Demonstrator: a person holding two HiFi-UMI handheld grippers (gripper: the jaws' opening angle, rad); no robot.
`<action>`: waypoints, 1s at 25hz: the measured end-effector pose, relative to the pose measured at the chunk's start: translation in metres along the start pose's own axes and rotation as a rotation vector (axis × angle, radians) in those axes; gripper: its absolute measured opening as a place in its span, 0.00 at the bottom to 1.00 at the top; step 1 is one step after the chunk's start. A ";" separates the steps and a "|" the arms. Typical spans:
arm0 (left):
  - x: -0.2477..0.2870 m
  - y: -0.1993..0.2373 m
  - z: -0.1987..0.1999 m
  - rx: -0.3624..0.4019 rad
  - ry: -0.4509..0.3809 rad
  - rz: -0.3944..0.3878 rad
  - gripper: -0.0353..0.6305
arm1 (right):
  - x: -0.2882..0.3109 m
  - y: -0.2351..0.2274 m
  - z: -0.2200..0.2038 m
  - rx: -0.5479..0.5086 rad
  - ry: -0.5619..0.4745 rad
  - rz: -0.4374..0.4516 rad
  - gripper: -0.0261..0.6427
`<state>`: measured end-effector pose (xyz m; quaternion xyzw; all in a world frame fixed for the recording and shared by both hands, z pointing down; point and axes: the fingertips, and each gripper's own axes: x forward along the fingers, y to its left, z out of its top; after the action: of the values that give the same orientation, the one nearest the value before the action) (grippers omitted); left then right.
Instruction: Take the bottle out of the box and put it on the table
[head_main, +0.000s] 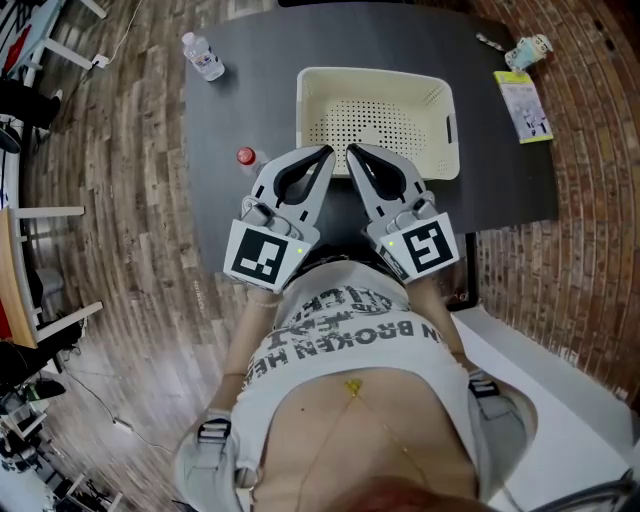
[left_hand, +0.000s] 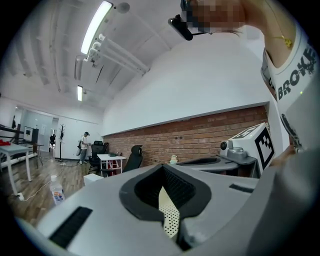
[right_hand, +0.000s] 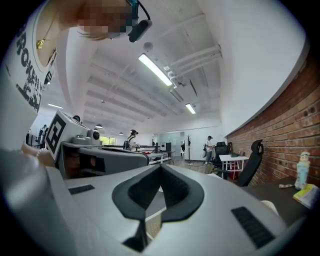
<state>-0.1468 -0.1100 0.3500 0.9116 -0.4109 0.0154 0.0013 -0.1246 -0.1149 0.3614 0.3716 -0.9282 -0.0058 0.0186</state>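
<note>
The cream perforated box (head_main: 440, 110) sits on the dark table (head_main: 250, 100), and I see nothing inside it. A clear bottle with a white cap (head_main: 203, 55) is at the table's far left corner; it also shows in the left gripper view as the bottle (left_hand: 56, 189). A small red-capped object (head_main: 246, 157) is left of the box. My left gripper (head_main: 326, 152) and right gripper (head_main: 351, 150) hover side by side over the box's near edge, both shut and holding nothing. The left gripper (left_hand: 162, 167) and right gripper (right_hand: 160, 167) point level, jaws together.
A leaflet (head_main: 522, 105), a small figurine (head_main: 528, 50) and a pen (head_main: 490, 42) lie at the table's far right. White chairs and desks stand on the wooden floor at left. A white surface (head_main: 560, 390) is at the lower right.
</note>
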 end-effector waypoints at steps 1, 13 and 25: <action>0.000 0.000 -0.001 0.000 0.003 0.001 0.06 | 0.000 0.000 0.000 0.003 0.000 -0.002 0.05; 0.000 0.002 -0.006 -0.012 0.024 0.001 0.06 | 0.000 -0.002 -0.003 -0.002 0.017 0.001 0.05; 0.001 0.001 -0.014 -0.041 0.044 0.004 0.06 | 0.002 0.001 -0.005 -0.009 0.033 0.017 0.05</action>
<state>-0.1473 -0.1112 0.3640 0.9100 -0.4127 0.0271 0.0290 -0.1269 -0.1156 0.3669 0.3634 -0.9309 -0.0037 0.0356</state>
